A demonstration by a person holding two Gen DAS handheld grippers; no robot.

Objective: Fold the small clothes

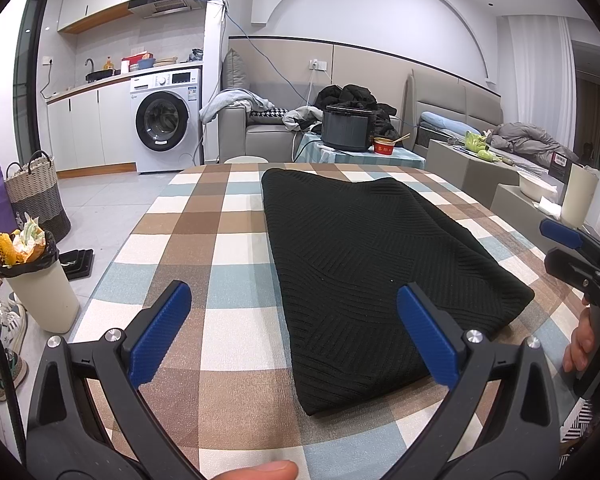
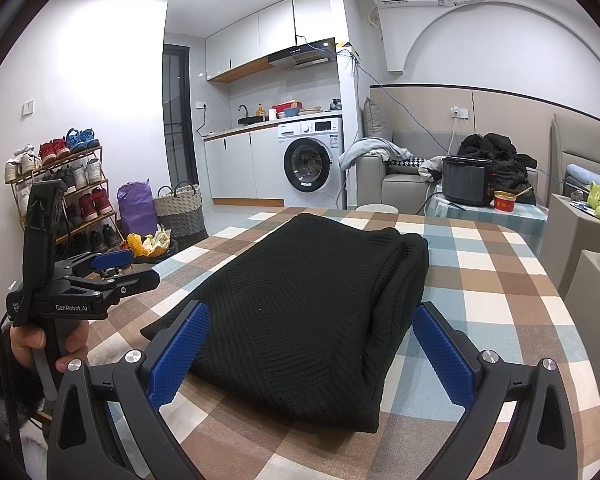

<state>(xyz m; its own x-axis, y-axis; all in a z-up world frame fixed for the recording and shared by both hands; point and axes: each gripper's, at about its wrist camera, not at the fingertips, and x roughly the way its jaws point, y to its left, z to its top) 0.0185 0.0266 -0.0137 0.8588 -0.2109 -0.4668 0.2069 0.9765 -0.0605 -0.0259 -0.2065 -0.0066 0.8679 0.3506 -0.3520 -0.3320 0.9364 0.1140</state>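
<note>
A black ribbed knit garment [image 1: 364, 264] lies folded in a long rectangle on the checked tablecloth [image 1: 204, 216]. My left gripper [image 1: 296, 300] hovers open above the garment's near left corner, nothing between its blue pads. In the right wrist view the same garment [image 2: 308, 300] fills the centre, its thick folded edge on the right. My right gripper [image 2: 312, 320] is open over its near end, jaws spread to either side of the cloth and not touching it. The left gripper [image 2: 112, 268] shows at the left, held by a hand. The right gripper [image 1: 580, 248] shows at the far right edge.
A white waste bin [image 1: 40, 284] stands left of the table, with a woven basket [image 1: 36, 192] behind it. A small table beyond carries a black cooker [image 1: 346, 128] and a red bowl [image 1: 384, 146]. A shoe rack [image 2: 60, 192] stands against the left wall.
</note>
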